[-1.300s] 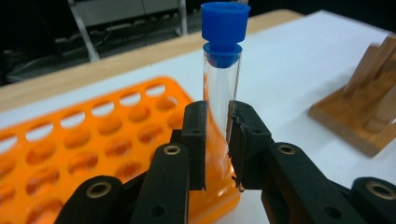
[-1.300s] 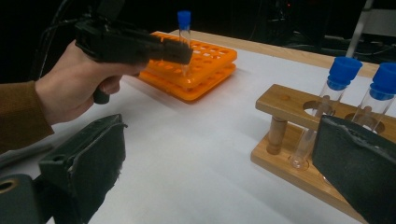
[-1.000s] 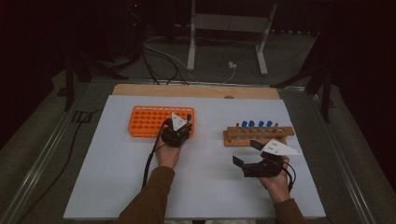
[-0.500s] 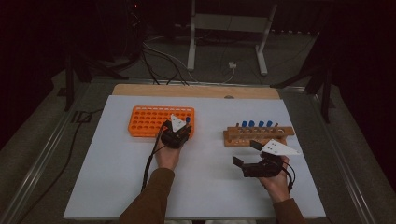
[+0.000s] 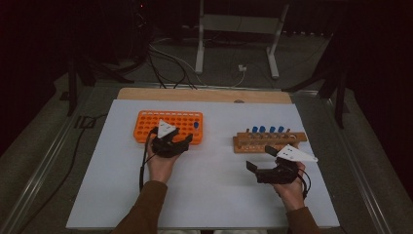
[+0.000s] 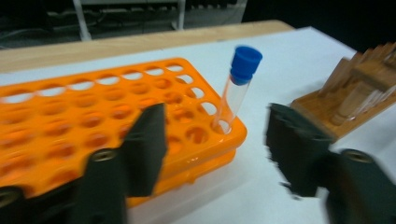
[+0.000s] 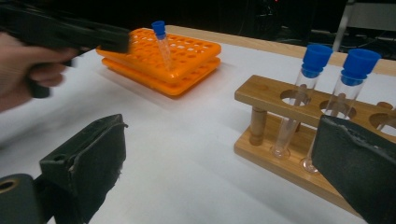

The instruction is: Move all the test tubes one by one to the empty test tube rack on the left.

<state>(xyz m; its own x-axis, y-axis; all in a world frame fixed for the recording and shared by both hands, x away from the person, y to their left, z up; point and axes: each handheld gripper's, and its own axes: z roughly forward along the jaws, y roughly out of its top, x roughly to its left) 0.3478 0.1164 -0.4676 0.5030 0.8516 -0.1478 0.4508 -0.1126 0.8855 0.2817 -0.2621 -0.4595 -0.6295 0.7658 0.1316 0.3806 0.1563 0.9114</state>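
An orange tube rack (image 5: 168,126) lies at the left of the white mat. One clear tube with a blue cap (image 6: 236,88) stands tilted in a hole near its right end. My left gripper (image 6: 224,140) is just in front of that rack, and its jaws have just been opening. They stand apart, with the tube beyond them and untouched. A wooden rack (image 5: 270,141) at the right holds several blue-capped tubes (image 7: 308,84). My right gripper (image 7: 222,172) hovers open in front of the wooden rack, with nothing between its jaws.
A white mat (image 5: 209,195) covers the table, with bare room between the two racks and along the front. A wooden strip (image 5: 204,95) runs along the far edge. Cables and a metal stand (image 5: 234,39) lie on the floor beyond.
The left gripper has drawn back from the orange rack, leftward and toward the person, and its jaws have opened, leaving the blue-capped tube in the rack. The right hand has kept still.
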